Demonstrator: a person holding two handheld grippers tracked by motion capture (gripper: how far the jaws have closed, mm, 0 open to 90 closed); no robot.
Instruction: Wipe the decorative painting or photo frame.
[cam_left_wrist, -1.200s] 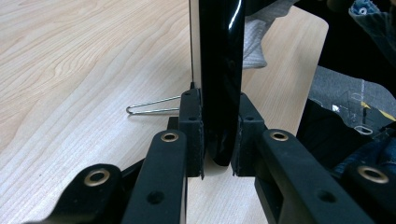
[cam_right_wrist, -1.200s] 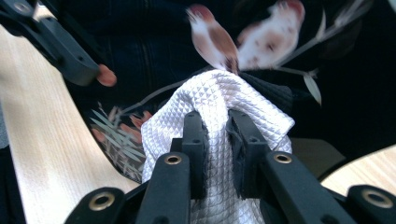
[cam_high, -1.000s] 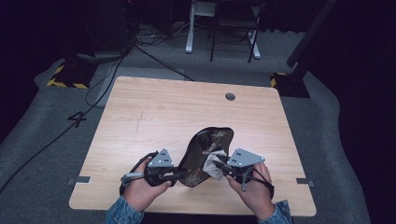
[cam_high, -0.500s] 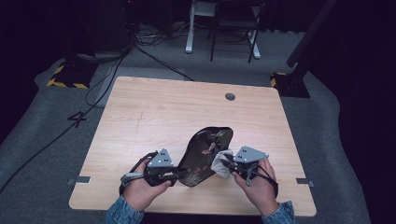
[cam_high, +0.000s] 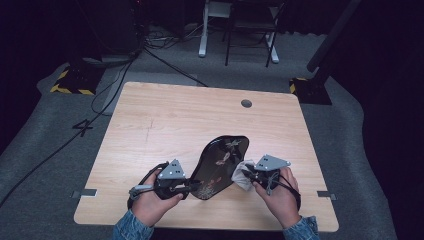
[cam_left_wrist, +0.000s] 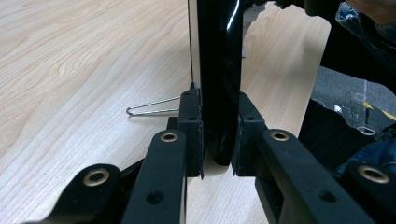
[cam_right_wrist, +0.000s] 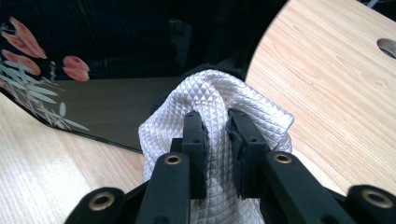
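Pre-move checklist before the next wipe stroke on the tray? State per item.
1. Left gripper clamped on the tray edge: ok, both jaws press the rim.
2. Right gripper holding the cloth: ok, fabric is pinched between the jaws.
3. Cloth touching the tray face: ok, it appears to press against the tray's right edge in the high view.
4. Tray tilted up off the table: ok.
5. Thin wire clip lying by the left gripper: cannot tell whether it would snag.
6. Dirt left on the tray: cannot tell.

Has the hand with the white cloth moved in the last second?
Yes. The right gripper with its white cloth slid slightly toward the table's near edge along the black tray.
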